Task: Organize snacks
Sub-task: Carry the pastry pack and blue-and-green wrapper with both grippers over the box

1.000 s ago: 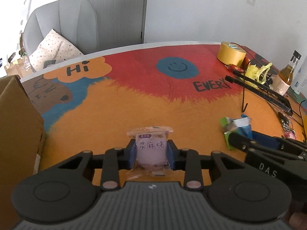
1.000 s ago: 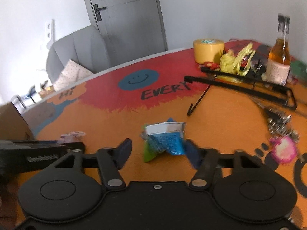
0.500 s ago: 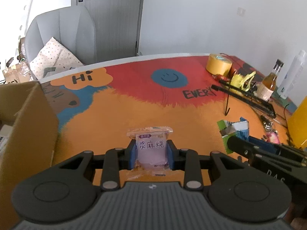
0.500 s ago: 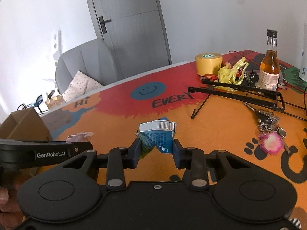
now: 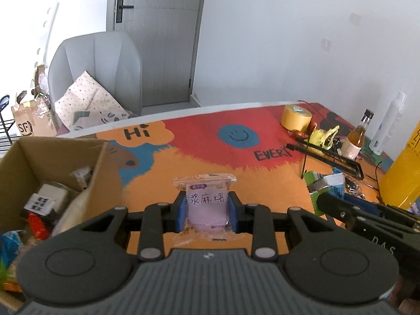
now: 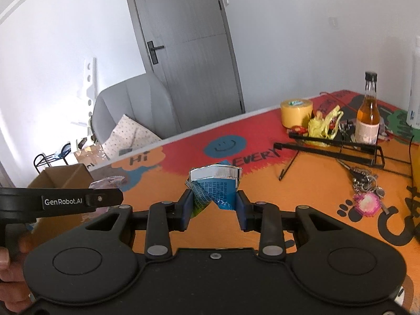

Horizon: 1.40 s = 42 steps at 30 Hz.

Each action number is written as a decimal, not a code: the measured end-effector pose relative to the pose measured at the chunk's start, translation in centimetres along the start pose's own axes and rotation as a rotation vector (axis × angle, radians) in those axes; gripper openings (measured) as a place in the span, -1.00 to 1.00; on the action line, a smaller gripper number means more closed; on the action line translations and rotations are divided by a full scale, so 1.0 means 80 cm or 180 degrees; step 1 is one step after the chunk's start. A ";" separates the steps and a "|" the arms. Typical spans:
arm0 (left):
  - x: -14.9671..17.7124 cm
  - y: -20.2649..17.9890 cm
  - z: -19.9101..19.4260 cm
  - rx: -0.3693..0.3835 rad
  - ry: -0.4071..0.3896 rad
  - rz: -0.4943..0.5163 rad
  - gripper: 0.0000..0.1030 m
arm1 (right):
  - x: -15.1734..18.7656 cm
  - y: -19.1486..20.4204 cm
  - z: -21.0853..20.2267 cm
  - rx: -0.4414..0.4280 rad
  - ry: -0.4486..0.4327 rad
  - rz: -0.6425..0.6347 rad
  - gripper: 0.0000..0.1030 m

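Observation:
My left gripper [image 5: 206, 210] is shut on a pale purple mochi snack packet [image 5: 206, 204] and holds it above the table, just right of an open cardboard box [image 5: 102, 173] with several snacks inside. My right gripper [image 6: 214, 207] is shut on a blue and green snack packet [image 6: 215, 189], lifted above the table. That packet also shows in the left wrist view [image 5: 325, 186], at the right. The box also shows in the right wrist view [image 6: 63, 176], at the left behind the left gripper's body.
The table has a colourful orange and red mat [image 5: 210, 152]. At the right stand a yellow tape roll [image 6: 296, 113], a bottle [image 6: 368, 110], a black wire rack [image 6: 333, 148], keys [image 6: 367, 197] and a yellow container [image 5: 404, 173]. A grey chair [image 5: 97, 76] stands behind the table.
Both grippers have risen from the table with their packets. The right gripper has closed on the blue packet. The box's inside has come into the left wrist view.

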State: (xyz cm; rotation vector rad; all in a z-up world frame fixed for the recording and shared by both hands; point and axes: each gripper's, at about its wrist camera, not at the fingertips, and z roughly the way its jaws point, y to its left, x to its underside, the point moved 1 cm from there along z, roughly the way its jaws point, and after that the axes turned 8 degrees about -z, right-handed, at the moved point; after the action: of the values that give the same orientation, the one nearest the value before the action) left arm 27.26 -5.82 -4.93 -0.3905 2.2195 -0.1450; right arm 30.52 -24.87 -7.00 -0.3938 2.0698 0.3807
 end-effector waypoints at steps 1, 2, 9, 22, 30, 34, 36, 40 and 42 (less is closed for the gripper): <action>-0.001 0.003 -0.005 0.0004 -0.0016 -0.0004 -0.40 | -0.001 0.004 -0.003 -0.0003 -0.0013 -0.0007 -0.36; -0.001 0.006 -0.009 0.0007 -0.0034 -0.0011 -0.40 | -0.002 0.007 -0.005 -0.0006 -0.0024 -0.0011 -0.36; -0.009 0.030 -0.046 0.0018 -0.0192 -0.0043 -0.40 | -0.010 0.041 -0.025 -0.0063 -0.0146 -0.0072 -0.36; -0.029 0.088 -0.093 -0.0001 -0.0386 -0.0153 -0.40 | -0.026 0.092 -0.036 -0.0191 -0.0274 -0.0172 -0.36; -0.045 0.134 -0.112 -0.0059 -0.0459 -0.0218 -0.40 | -0.034 0.124 -0.031 -0.0279 -0.0313 -0.0271 -0.36; -0.051 0.158 -0.117 -0.0139 -0.0493 -0.0281 -0.40 | -0.037 0.139 -0.022 -0.0335 -0.0306 -0.0316 -0.36; -0.053 0.169 -0.117 -0.0176 -0.0502 -0.0307 -0.40 | -0.040 0.148 -0.017 -0.0361 -0.0299 -0.0346 -0.36; -0.056 0.193 -0.113 -0.0222 -0.0476 -0.0355 -0.40 | -0.042 0.161 -0.008 -0.0477 -0.0268 -0.0330 -0.37; -0.057 0.203 -0.109 -0.0239 -0.0448 -0.0385 -0.40 | -0.043 0.169 -0.002 -0.0492 -0.0246 -0.0360 -0.37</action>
State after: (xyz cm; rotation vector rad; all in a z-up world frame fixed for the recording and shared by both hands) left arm 19.45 10.71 0.06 -0.5597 2.0674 -0.0960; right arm 26.38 -12.36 -2.49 -0.5773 1.9392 0.4817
